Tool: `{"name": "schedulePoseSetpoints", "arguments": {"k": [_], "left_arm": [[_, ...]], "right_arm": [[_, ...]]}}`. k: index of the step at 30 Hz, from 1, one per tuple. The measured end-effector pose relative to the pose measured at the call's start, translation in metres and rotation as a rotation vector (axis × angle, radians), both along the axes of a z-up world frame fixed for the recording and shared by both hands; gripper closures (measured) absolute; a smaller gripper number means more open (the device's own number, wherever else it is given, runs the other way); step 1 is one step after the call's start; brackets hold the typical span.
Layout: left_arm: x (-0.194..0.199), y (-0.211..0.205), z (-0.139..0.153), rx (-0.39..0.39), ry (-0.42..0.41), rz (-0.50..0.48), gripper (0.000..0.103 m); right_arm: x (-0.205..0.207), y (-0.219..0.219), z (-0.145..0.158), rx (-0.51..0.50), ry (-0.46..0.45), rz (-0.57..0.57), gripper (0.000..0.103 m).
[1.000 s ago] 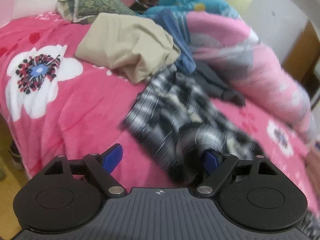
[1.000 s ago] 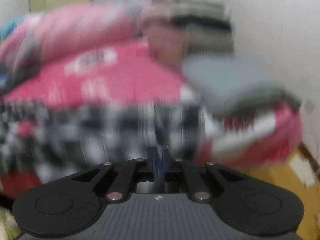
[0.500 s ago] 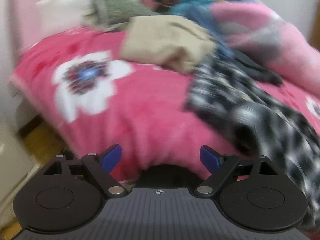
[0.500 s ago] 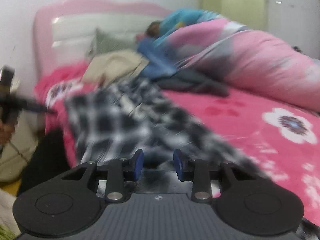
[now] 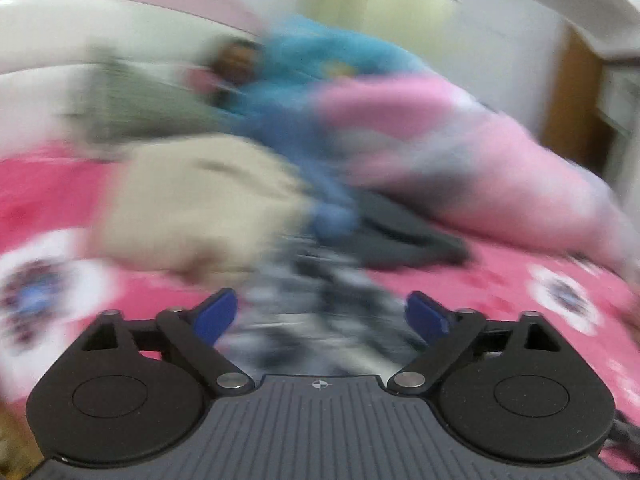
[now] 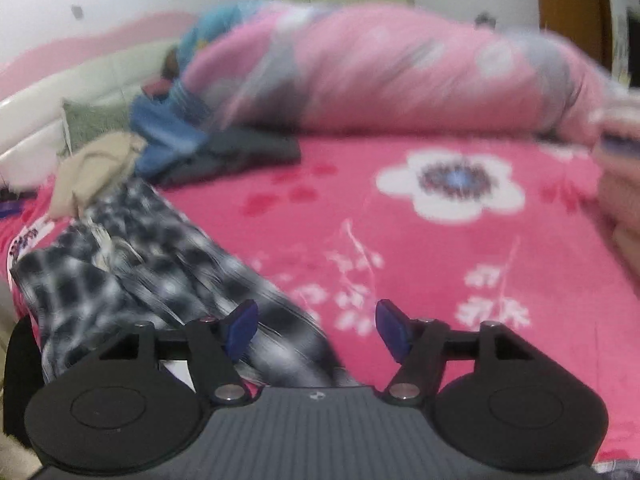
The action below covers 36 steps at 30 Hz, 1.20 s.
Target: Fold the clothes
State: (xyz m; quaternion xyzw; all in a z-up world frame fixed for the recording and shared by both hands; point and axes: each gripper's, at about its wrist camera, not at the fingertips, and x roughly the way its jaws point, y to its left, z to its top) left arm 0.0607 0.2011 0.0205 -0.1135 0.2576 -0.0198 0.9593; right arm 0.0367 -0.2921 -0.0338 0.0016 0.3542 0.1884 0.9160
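The black-and-white checked shirt (image 6: pixel 120 272) lies stretched out on the pink flowered bedspread (image 6: pixel 452 240), left of my right gripper (image 6: pixel 316 328). Its jaws are opening. The shirt's near end runs under the left finger (image 6: pixel 242 326), and no pad presses on it. In the blurred left wrist view my left gripper (image 5: pixel 320 316) stands wide, still opening, above the checked shirt (image 5: pixel 316 320), with nothing gripped. A beige garment (image 5: pixel 192 208), a blue one (image 5: pixel 324 188) and a dark grey one (image 5: pixel 404 240) lie heaped behind it.
A rolled pink quilt (image 6: pixel 380 72) runs along the far side of the bed. A person in blue (image 5: pixel 320 56) lies at the headboard beside a grey-green pillow (image 5: pixel 132 108). Folded clothes (image 6: pixel 618 184) are stacked at the right edge. A wooden door (image 5: pixel 572 108) stands beyond.
My right gripper went from shut to open and let go of the checked shirt, which now lies on the bed. My left gripper swung from the bed's edge toward the heap of clothes.
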Motion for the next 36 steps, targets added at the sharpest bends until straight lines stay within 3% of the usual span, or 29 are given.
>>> {"name": "schedulePoseSetpoints", "arguments": {"k": [2, 4, 9, 14, 18, 21, 25, 29, 31, 36], "left_arm": [[0.042, -0.031, 0.006, 0.017, 0.043, -0.137, 0.007], [0.075, -0.058, 0.003, 0.086, 0.085, -0.219, 0.007], [0.132, -0.116, -0.03, 0.348, 0.15, -0.408, 0.012], [0.122, -0.156, -0.071, 0.582, 0.139, -0.678, 0.019], [0.105, -0.168, -0.093, 0.708, 0.124, -0.805, 0.022], [0.105, -0.164, -0.095, 0.69, 0.115, -0.811, 0.022], [0.11, -0.165, -0.1, 0.669, 0.111, -0.797, 0.022], [0.108, -0.168, -0.1, 0.674, 0.095, -0.774, 0.023], [0.108, -0.169, -0.101, 0.676, 0.089, -0.763, 0.023], [0.106, -0.168, -0.102, 0.671, 0.07, -0.746, 0.022]], "right_arm": [[0.016, -0.01, -0.008, -0.017, 0.057, 0.008, 0.034], [0.028, -0.017, -0.015, -0.053, 0.093, 0.011, 0.035], [0.044, -0.036, -0.021, -0.004, 0.154, 0.078, 0.038], [0.044, -0.039, -0.037, -0.046, 0.247, 0.176, 0.043], [0.033, -0.039, -0.041, -0.096, 0.278, 0.225, 0.045], [0.028, -0.043, -0.026, -0.127, 0.251, 0.233, 0.047], [0.026, -0.046, -0.016, -0.076, 0.215, 0.235, 0.05], [0.025, -0.024, -0.033, -0.115, 0.225, 0.261, 0.076], [0.023, -0.016, -0.032, -0.107, 0.202, 0.264, 0.082], [0.022, 0.003, -0.024, -0.104, 0.15, 0.255, 0.082]]}}
